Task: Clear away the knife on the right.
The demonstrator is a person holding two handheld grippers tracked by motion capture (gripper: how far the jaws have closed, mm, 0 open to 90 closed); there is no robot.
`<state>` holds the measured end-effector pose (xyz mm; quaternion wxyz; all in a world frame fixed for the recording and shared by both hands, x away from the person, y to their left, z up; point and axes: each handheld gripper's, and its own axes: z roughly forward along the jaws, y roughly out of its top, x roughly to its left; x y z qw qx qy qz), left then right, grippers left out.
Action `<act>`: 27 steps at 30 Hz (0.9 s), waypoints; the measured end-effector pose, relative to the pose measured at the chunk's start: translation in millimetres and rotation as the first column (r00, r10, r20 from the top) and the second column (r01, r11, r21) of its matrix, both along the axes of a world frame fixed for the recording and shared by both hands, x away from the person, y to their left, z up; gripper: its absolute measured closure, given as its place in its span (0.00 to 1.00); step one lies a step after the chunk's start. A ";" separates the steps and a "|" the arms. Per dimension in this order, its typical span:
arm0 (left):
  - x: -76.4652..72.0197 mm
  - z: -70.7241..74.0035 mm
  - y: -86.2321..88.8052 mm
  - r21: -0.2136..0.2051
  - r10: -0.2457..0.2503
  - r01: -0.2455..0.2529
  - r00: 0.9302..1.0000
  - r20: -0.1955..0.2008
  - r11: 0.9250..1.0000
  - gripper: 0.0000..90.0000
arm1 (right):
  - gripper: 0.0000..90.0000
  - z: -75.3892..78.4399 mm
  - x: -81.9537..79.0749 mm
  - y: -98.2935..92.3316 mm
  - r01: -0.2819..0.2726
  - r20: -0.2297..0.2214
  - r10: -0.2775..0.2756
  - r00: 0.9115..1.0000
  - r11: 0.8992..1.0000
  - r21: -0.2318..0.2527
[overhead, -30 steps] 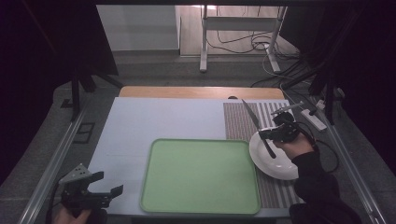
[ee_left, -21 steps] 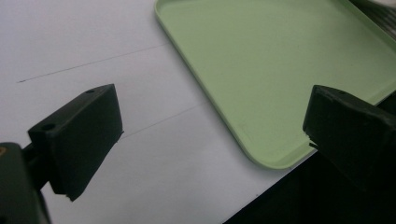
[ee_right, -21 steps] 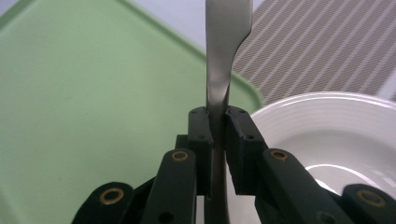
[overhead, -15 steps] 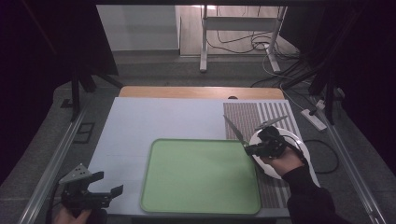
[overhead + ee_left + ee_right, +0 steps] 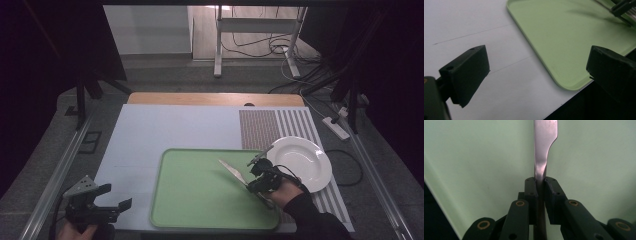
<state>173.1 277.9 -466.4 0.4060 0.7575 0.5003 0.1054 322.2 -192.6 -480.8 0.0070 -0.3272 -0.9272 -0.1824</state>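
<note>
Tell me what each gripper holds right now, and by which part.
The right gripper clamps a table knife by its handle, blade forward over the green tray. The left gripper is open, holding nothing.

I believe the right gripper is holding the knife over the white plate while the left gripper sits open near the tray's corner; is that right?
Not quite: the right gripper holds the knife over the green tray, as the high view shows, with the white plate beside it. The left gripper is indeed open near the tray's corner.

Dim, dark-edged scene; soft blur, faint shadows on the tray [image 5: 200, 200].
</note>
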 end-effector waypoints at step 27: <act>-0.2 -0.1 -0.1 0.002 0.000 0.000 1.000 -0.001 1.000 0.05 | 1.00 -18.4 27.3 44.9 -0.190 0.099 0.192 0.976 0.981 -0.028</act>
